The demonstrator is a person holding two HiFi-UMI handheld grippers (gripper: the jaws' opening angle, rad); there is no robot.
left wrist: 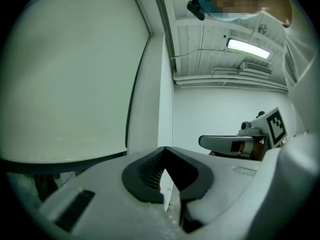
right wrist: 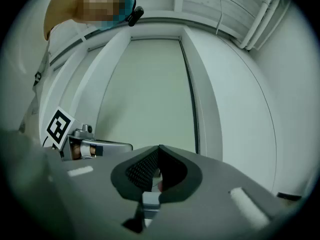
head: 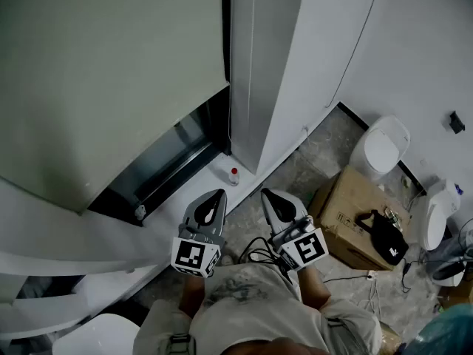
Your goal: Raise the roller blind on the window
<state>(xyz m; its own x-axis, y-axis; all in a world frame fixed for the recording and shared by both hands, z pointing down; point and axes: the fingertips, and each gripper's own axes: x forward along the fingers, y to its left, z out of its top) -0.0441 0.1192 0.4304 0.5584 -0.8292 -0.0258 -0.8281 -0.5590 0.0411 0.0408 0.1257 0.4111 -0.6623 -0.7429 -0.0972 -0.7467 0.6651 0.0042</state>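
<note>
Left gripper (head: 216,198) and right gripper (head: 269,197) sat closed, empty, near the pale fabric roller blind (head: 111,72); print on the brown cardboard box (head: 341,207) was unreadable.

The floor (head: 314,160) is mottled grey stone or concrete, scuffed and dusty. A brown cardboard box (head: 346,214) stands on it by the right wall. Just beyond the box sits a white toilet bowl (head: 381,148) with its lid down, and a second white ceramic piece (head: 434,214) stands to the box's right. A tangle of black cable (head: 256,255) lies near the person's feet, and a thin white cord (head: 373,290) trails in front of the box.
</note>
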